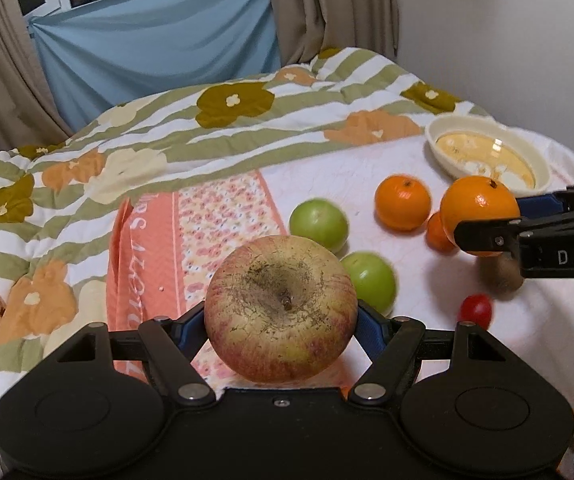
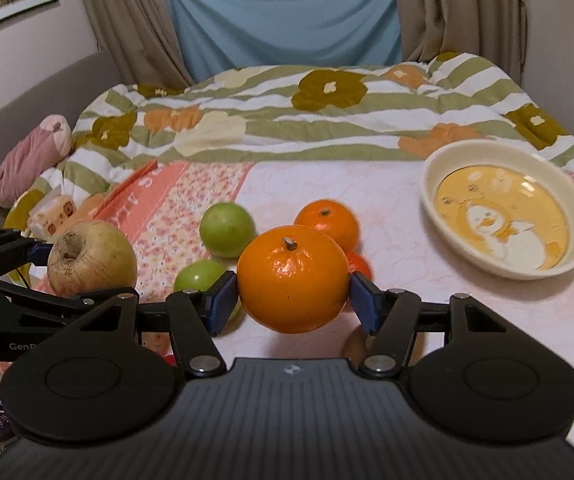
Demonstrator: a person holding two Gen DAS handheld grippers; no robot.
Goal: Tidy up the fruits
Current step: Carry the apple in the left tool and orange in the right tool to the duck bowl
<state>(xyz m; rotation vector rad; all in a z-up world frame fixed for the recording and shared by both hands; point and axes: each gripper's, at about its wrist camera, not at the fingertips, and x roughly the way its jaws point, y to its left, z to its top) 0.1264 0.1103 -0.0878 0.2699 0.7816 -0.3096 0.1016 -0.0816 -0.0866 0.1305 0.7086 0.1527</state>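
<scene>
My left gripper [image 1: 281,320] is shut on a large reddish-yellow apple [image 1: 281,308] and holds it above the bed; the apple also shows at the left of the right wrist view [image 2: 93,258]. My right gripper [image 2: 293,298] is shut on a big orange [image 2: 293,278], also seen in the left wrist view [image 1: 481,210]. On the white sheet lie two green fruits [image 1: 319,224] [image 1: 371,280], an orange [image 1: 403,202], a smaller orange [image 1: 437,234], a brown kiwi [image 1: 501,276] and a red tomato [image 1: 475,310]. A cream bowl [image 2: 435,176] with a yellow duck picture stands at the right, with nothing in it.
A flowered green-striped quilt [image 2: 287,120] is bunched across the far half of the bed. A pink patterned cloth [image 1: 191,240] lies left of the fruits. A pink soft toy [image 2: 31,156] and a tissue pack [image 2: 53,214] lie at the far left. Curtains and a wall stand behind.
</scene>
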